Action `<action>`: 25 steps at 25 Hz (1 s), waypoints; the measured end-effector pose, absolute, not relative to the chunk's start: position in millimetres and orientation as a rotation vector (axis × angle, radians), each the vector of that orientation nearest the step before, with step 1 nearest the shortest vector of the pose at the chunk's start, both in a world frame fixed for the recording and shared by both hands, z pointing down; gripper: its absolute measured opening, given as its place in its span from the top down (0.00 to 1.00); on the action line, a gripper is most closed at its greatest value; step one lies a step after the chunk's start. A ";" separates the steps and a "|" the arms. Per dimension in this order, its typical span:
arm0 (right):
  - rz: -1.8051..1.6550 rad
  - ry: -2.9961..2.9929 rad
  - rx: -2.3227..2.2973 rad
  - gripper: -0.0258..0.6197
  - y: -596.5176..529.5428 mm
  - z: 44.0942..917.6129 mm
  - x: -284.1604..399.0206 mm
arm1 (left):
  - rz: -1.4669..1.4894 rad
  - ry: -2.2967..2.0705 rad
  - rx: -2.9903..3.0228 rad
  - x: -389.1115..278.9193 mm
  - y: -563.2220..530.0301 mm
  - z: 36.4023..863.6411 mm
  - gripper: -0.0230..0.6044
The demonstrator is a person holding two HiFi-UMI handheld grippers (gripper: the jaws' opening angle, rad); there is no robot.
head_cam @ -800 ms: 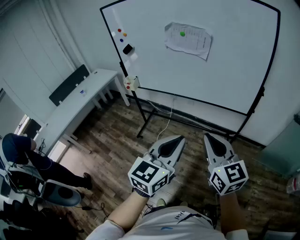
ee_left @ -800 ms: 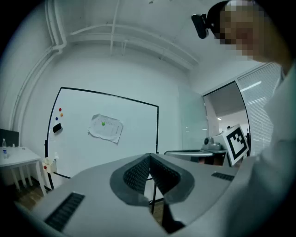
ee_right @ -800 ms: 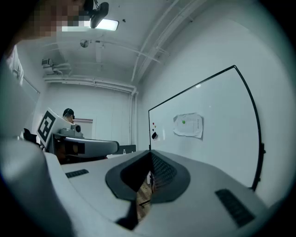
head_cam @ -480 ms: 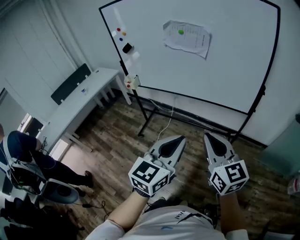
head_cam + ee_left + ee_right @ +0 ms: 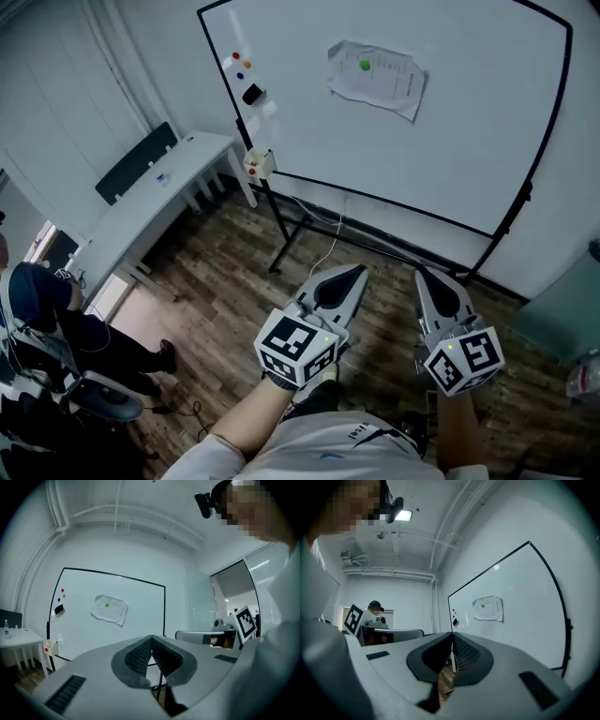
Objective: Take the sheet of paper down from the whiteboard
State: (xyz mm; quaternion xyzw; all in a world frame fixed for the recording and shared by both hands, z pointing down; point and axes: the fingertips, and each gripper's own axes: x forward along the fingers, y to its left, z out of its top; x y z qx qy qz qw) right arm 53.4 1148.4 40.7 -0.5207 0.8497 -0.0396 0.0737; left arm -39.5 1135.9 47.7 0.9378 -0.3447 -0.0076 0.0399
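- Paper (image 5: 377, 79): flat on the whiteboard (image 5: 441, 159), upper middle, under a green magnet (image 5: 365, 66) near its top left corner. The long axis runs across the board, tilted, with the right end lower. The sheet is creased.
- Left gripper (image 5: 360, 272): jaws pressed together with nothing between them. It points toward the board, well apart from it.
- Right gripper (image 5: 421, 275): jaws likewise closed and empty. It is beside the left gripper, well short of the board.

Head view steeply down; both gripper views level toward shared whiteboard (image 5: 450, 141)
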 end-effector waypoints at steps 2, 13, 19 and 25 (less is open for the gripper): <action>-0.113 2.535 -1.589 0.94 1154.1 44.1 56.0 | -0.034 -1.048 2.886 -38.9 1136.8 49.7 0.94; -0.103 2.464 -1.712 0.94 1038.8 61.2 56.6 | -0.059 -1.017 2.920 -49.8 1002.6 65.0 0.94; -0.085 2.390 -1.797 0.94 962.5 57.6 44.5 | -0.049 -0.965 2.973 -63.5 919.5 64.6 0.94; -0.057 2.328 -1.894 0.94 911.8 53.9 39.1 | -0.076 -0.945 3.003 -75.6 860.6 62.2 0.94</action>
